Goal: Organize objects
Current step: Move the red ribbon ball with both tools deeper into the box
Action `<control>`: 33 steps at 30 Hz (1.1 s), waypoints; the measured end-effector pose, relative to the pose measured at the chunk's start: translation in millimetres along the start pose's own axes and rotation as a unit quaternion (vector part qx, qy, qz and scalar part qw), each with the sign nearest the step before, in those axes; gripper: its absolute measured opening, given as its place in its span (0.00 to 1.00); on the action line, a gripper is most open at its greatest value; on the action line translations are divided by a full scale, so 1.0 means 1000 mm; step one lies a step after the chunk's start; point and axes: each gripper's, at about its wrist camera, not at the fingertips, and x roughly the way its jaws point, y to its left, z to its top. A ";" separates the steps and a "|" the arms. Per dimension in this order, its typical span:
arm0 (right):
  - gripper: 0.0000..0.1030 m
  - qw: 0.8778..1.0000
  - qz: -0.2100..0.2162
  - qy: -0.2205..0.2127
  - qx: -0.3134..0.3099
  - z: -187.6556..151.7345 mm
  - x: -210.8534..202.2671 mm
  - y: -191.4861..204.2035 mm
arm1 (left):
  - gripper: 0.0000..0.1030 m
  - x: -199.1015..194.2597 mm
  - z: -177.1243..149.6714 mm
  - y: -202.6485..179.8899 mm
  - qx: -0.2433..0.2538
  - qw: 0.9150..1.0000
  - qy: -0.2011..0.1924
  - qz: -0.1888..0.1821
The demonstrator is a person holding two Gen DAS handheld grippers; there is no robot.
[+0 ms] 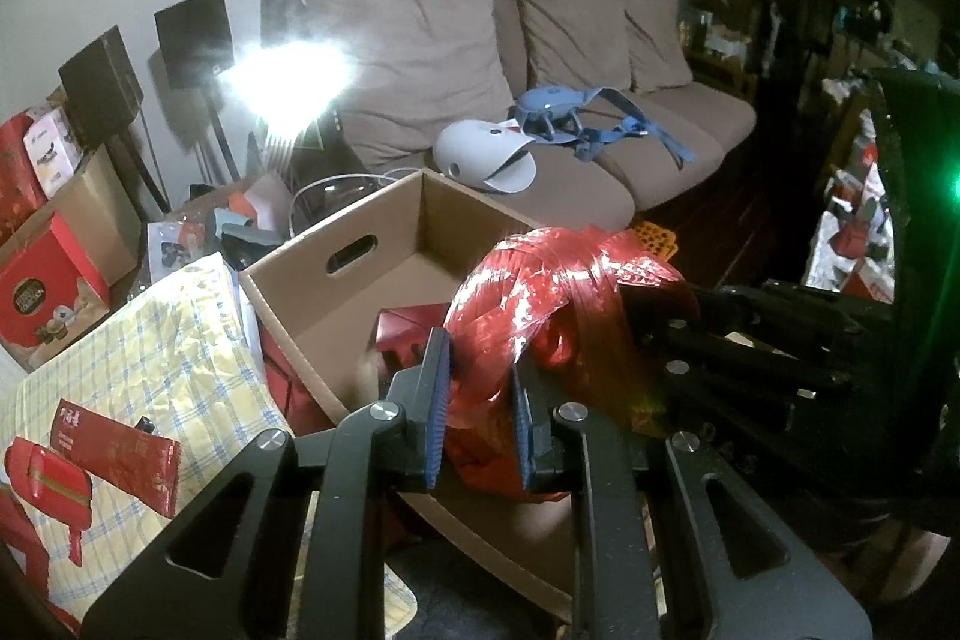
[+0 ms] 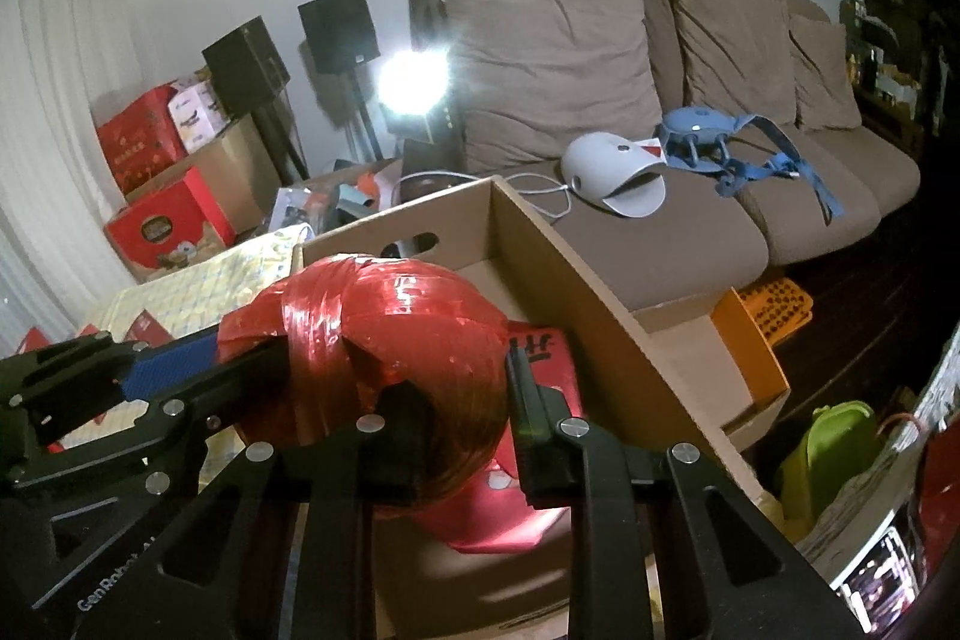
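Your left gripper [image 1: 477, 409] and right gripper [image 2: 459, 415] both clamp the shiny red plastic-twine ball [image 2: 390, 334] above the open brown cardboard box [image 1: 384, 226].

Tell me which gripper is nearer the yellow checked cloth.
Left. The left gripper sits beside the yellow checked cloth; the right gripper is across the red twine ball, farther away.

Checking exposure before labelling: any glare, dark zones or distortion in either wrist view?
Left wrist: lamp glare washes out the sofa arm; right side dark, green flare at the edge. Right wrist: smaller lamp bloom, dark corners. Both: fisheye bends the cardboard box.
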 end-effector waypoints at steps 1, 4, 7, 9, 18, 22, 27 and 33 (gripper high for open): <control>0.21 1.000 0.001 0.002 0.002 0.000 0.000 0.000 | 0.16 0.001 0.000 0.000 0.001 1.000 0.001 0.000; 0.21 1.000 0.001 0.005 0.003 0.000 0.001 0.000 | 0.16 0.002 0.001 0.000 0.000 1.000 0.002 0.002; 0.22 1.000 0.005 0.005 0.004 -0.001 0.001 0.000 | 0.16 0.002 0.001 0.003 -0.002 1.000 0.003 0.001; 0.22 1.000 0.006 0.003 0.004 0.000 0.000 0.000 | 0.16 0.002 0.001 0.005 -0.006 1.000 0.005 -0.002; 0.24 1.000 0.018 0.000 0.006 -0.001 -0.002 0.002 | 0.16 0.003 0.001 0.012 -0.010 1.000 0.007 0.002; 0.24 1.000 0.022 0.000 0.005 -0.001 -0.002 0.004 | 0.16 0.004 0.001 0.014 -0.013 1.000 0.008 0.003; 0.25 1.000 0.025 0.001 0.005 -0.001 -0.001 0.004 | 0.16 0.006 0.001 0.014 -0.012 1.000 0.008 0.004; 0.25 0.999 0.031 0.003 0.009 -0.001 -0.001 0.002 | 0.16 0.006 0.001 0.014 -0.011 1.000 0.009 0.005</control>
